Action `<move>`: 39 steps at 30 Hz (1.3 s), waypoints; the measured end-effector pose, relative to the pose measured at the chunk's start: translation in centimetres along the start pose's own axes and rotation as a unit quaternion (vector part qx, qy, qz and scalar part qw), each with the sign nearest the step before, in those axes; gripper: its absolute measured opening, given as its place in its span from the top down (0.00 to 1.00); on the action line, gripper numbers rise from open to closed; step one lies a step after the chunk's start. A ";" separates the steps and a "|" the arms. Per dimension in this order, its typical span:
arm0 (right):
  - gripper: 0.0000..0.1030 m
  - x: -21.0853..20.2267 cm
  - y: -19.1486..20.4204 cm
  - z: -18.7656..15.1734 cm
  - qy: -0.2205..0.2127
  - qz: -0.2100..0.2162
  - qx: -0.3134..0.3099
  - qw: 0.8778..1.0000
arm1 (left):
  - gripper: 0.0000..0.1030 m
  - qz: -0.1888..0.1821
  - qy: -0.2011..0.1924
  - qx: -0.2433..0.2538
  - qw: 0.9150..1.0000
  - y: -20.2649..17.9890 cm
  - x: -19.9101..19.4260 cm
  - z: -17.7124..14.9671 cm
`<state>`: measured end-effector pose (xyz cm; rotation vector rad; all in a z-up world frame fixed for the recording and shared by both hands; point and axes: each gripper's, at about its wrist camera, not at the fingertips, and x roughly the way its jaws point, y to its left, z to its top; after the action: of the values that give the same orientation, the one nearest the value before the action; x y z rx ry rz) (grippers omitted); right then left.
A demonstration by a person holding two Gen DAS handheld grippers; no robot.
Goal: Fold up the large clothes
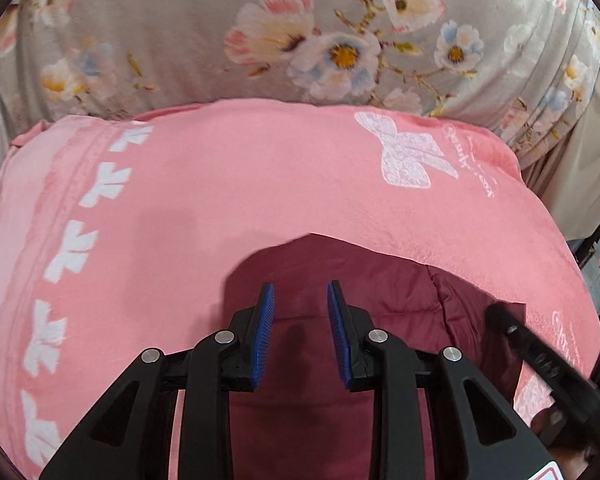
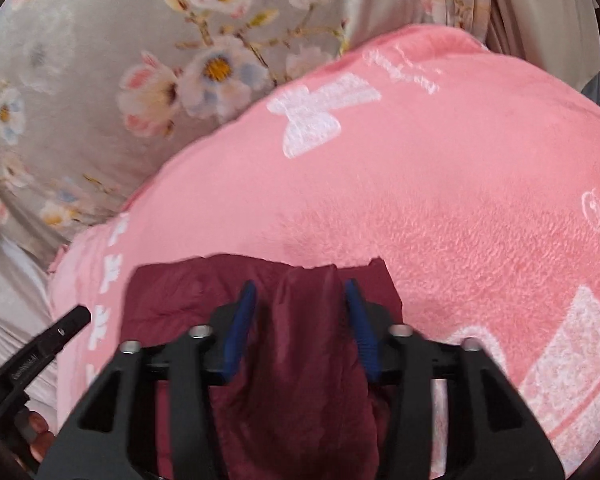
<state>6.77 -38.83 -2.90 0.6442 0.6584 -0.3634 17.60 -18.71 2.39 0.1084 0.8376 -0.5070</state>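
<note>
A dark maroon padded garment [image 1: 400,280] lies on a pink fleece blanket [image 1: 220,184] printed with white bows. My left gripper [image 1: 301,292] hovers over the garment with its blue pads apart. Nothing sits between them, and the fabric shows flat below the gap. In the right wrist view, a raised fold of the maroon garment [image 2: 308,320] fills the gap between the pads of my right gripper [image 2: 300,292], which is shut on it. That view is slightly blurred. The pink blanket [image 2: 420,160] spreads beyond the garment's far edge.
A grey floral bed sheet [image 1: 180,40] covers the surface behind the blanket and also shows as the floral sheet [image 2: 100,60]. A black finger of the right gripper [image 1: 540,352] crosses the lower right. The other gripper's black finger [image 2: 40,356] and a person's fingertips [image 2: 36,432] sit at lower left.
</note>
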 end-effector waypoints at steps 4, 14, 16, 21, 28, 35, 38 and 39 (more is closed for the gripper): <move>0.95 2.0 -0.5 -1.5 -0.020 -0.035 -0.032 0.999 | 0.75 0.015 0.023 0.015 1.000 -1.4 4.3 -1.0; 0.95 5.7 -2.1 -1.8 -0.007 -0.034 -0.035 0.999 | 0.74 0.039 0.000 0.024 0.999 -2.1 8.9 -3.0; 0.95 6.0 -2.0 -1.8 -0.005 -0.034 -0.037 0.999 | 0.74 0.043 -0.005 0.024 0.999 -2.1 9.2 -3.2; 0.95 6.4 -1.8 -1.9 -0.005 -0.039 -0.043 0.998 | 0.75 0.060 -0.023 0.035 0.997 -2.5 9.7 -3.8; 0.95 6.7 -1.5 -2.1 -0.007 -0.048 -0.048 0.998 | 0.75 0.070 -0.033 0.042 0.996 -2.8 10.1 -4.2; 0.95 6.8 -1.5 -2.1 -0.006 -0.049 -0.048 0.998 | 0.75 0.080 -0.036 0.047 0.995 -3.0 10.3 -4.2; 0.96 6.9 -1.5 -2.1 -0.006 -0.048 -0.047 0.998 | 0.75 0.082 -0.035 0.047 0.995 -3.1 10.3 -4.2; 0.96 6.8 -1.5 -2.2 -0.006 -0.047 -0.045 0.998 | 0.75 0.082 -0.035 0.047 0.995 -3.1 10.3 -4.2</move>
<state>10.09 -39.32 -9.41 0.5265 0.6907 -0.4218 19.04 -24.20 -7.68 0.2434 0.7282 -0.3933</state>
